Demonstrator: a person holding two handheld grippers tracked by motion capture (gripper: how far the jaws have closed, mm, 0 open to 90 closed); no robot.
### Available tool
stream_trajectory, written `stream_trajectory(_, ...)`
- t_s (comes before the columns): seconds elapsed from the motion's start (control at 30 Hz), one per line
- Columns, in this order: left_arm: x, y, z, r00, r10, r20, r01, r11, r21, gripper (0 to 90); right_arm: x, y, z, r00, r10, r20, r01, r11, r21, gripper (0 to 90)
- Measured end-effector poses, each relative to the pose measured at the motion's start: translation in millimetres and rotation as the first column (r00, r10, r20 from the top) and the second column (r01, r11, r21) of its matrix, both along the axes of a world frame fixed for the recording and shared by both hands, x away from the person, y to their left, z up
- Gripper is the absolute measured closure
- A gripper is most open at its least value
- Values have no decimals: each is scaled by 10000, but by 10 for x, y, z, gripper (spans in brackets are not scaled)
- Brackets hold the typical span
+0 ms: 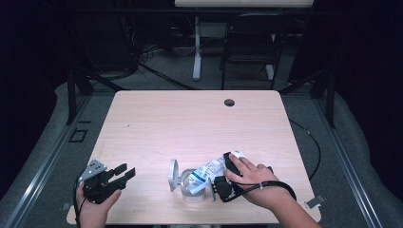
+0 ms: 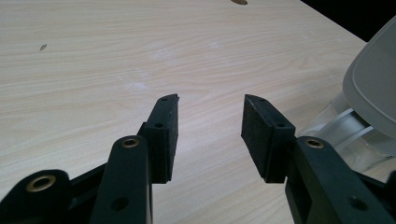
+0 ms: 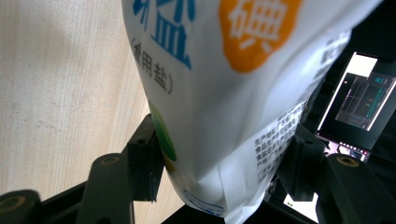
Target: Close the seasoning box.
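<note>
Above the clear container (image 1: pixel 192 187), the right gripper (image 1: pixel 227 176) clamps the salt bag (image 1: pixel 209 171) tilted mouth-down leftward; the left gripper (image 1: pixel 124 173) waits open, empty.

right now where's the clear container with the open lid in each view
High view: the clear container stands near the table's front edge, lid raised at its left, the white bag tipped into it.
Left gripper view: at the right edge, its grey lid and clear wall.
Right gripper view: not in it.
Shared landmark: the wooden table.
</note>
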State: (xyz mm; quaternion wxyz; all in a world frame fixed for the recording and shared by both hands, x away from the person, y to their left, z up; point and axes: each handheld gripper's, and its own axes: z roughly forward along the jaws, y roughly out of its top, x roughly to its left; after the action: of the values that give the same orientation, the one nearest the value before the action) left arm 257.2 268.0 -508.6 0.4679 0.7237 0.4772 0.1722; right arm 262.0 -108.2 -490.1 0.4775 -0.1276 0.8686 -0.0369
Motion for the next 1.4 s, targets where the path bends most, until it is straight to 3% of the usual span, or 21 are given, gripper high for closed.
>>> stream_trajectory(1.4,0,12,-2,10000,54,1,-54,10000,-53,569,-3,58,21,9998,106,190,-98,9991,-416,419)
